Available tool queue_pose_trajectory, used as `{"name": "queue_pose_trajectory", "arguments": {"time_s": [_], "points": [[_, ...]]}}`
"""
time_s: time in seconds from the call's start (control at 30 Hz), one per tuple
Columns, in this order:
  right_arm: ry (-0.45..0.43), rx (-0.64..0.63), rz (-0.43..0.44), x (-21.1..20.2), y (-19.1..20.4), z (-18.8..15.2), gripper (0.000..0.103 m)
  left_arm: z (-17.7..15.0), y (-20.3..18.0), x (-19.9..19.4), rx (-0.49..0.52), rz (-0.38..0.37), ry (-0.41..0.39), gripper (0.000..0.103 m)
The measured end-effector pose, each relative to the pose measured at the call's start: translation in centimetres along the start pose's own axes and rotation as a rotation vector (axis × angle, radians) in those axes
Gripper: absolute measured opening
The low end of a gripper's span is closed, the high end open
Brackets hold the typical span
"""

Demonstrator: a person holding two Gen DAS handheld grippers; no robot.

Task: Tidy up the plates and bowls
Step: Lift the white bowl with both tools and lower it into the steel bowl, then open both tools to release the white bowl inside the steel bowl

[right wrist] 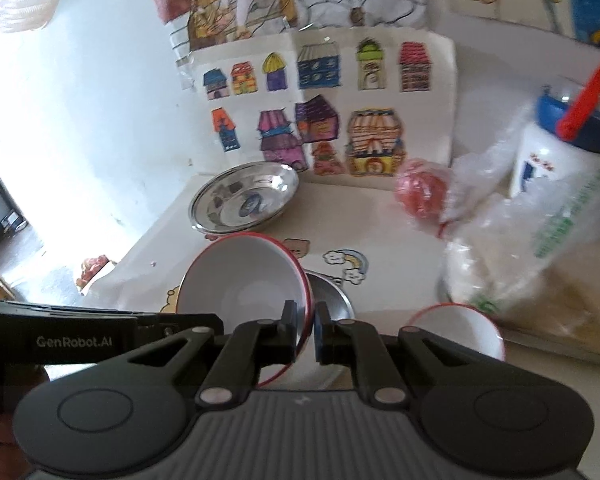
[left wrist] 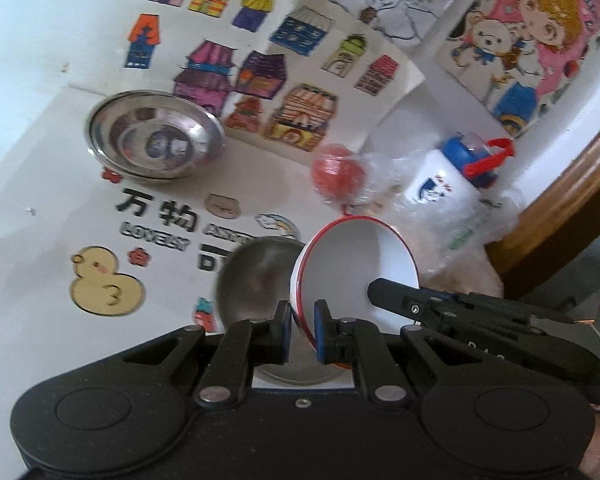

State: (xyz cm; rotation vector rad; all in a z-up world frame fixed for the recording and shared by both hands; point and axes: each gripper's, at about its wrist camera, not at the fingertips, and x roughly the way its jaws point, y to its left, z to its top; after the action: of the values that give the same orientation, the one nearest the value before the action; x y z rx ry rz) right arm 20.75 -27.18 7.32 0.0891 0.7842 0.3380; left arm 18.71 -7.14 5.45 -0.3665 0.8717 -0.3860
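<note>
Left gripper (left wrist: 303, 330) and right gripper (right wrist: 306, 330) each had jaws clamped on opposite rims of one red-rimmed white bowl (left wrist: 352, 272), tilted above a steel bowl (left wrist: 256, 276) near-centre on the desk (left wrist: 40, 220). Probably two-handed for stability. Steel plates (left wrist: 154, 140) sat far left.

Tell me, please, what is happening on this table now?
A person holds one white bowl with two claws, the left claw and the right claw, each shut on its red rim. A metal bowl lies just under it. A metal plate sits further back; another white bowl waits at the right.
</note>
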Motion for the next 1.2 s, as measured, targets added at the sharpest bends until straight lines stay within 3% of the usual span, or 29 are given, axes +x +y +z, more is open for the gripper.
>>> {"name": "queue_pose_trajectory", "arguments": {"time_s": [0.3, 0.8, 1.2], "points": [[0.099, 0.024, 0.019, 3.3, 0.3, 0.0, 0.010, 1.0, 1.8, 2.1, 0.011, 0.040, 0.087, 0.012], [0.215, 0.067, 0.017, 6.3, -1.5, -0.3, 0.012, 2.3, 1.1, 5.9, 0.094, 0.115, 0.255, 0.012], [0.242, 0.019, -0.003, 6.8, -0.7, 0.1, 0.017, 2.7, 0.8, 6.4, 0.121, 0.134, 0.275, 0.012]]}}
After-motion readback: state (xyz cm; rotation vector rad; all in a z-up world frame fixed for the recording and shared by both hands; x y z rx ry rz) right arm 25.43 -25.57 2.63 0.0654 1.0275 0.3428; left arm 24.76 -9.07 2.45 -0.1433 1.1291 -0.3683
